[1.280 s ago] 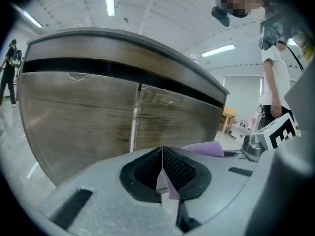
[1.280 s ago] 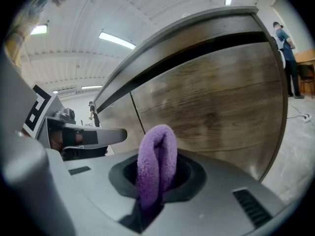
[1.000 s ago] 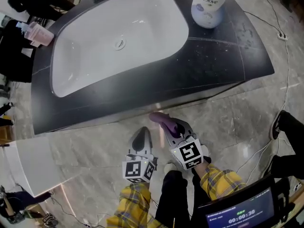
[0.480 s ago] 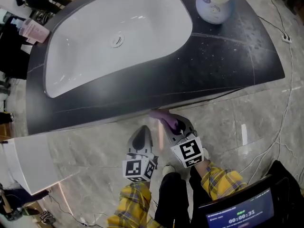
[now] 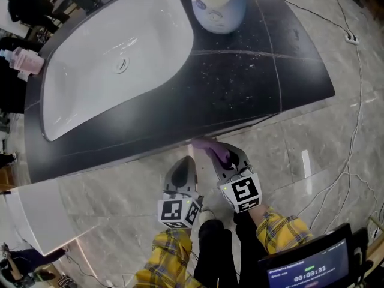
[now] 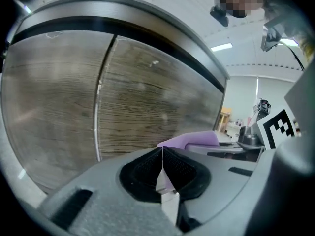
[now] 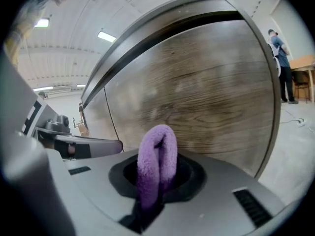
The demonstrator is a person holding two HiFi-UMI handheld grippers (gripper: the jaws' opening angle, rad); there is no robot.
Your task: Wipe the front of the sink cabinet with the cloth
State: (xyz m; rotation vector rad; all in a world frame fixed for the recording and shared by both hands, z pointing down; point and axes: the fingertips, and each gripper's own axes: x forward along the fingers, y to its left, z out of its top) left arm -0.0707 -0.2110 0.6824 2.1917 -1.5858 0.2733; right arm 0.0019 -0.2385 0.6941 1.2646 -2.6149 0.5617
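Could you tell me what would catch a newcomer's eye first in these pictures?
Probably the purple cloth, folded and clamped in the right gripper, close to the wood-grain cabinet front under the dark counter. Next comes the big white basin sunk in that counter, with a Dove bottle standing beside it. The left gripper is shut and empty.

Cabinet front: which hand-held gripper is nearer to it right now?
Right. The right hand-held gripper holds the purple cloth up close to the cabinet front; the left hand-held gripper, shut, sits slightly farther back beside it.
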